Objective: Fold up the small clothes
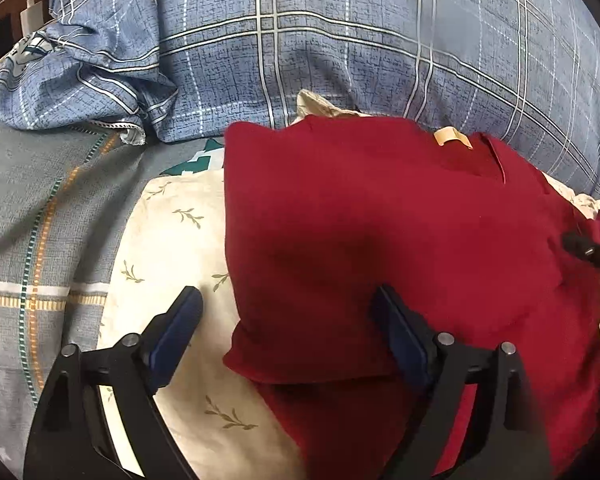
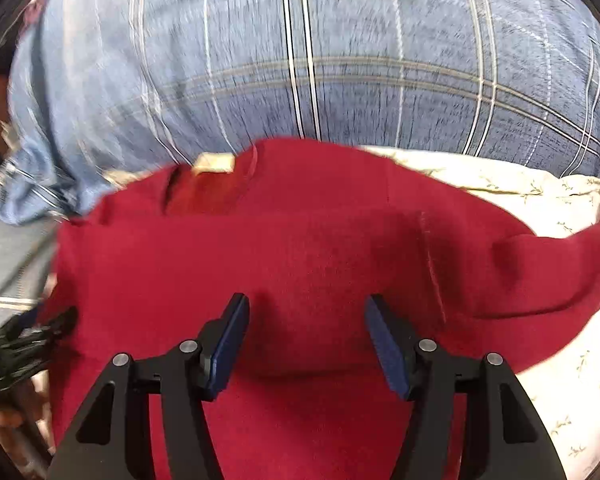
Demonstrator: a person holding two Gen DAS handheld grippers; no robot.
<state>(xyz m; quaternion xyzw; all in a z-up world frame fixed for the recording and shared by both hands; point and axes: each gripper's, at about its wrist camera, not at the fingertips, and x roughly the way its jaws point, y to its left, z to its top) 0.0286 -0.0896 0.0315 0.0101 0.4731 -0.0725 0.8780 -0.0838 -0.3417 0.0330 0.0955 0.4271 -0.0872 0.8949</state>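
The red knit garment (image 1: pixel 380 240) is found lying partly folded on a cream leaf-print cloth (image 1: pixel 172 248), with a pale neck label (image 1: pixel 452 138) at its far edge. It is judged light, soft and limp; a thick doubled layer is seen ahead of the left gripper (image 1: pixel 288 320), so some bulk and slight springiness are to be expected, and slipping is thought unlikely on such a napped weave.

The left gripper is spread wide and empty, its jaws straddling the garment's near left corner. The right gripper (image 2: pixel 306 320) is parted and holds nothing, poised over the garment's middle. A hold is best taken at a corner or folded edge, through all layers.

Beyond lies a blue plaid duvet (image 1: pixel 340 40).
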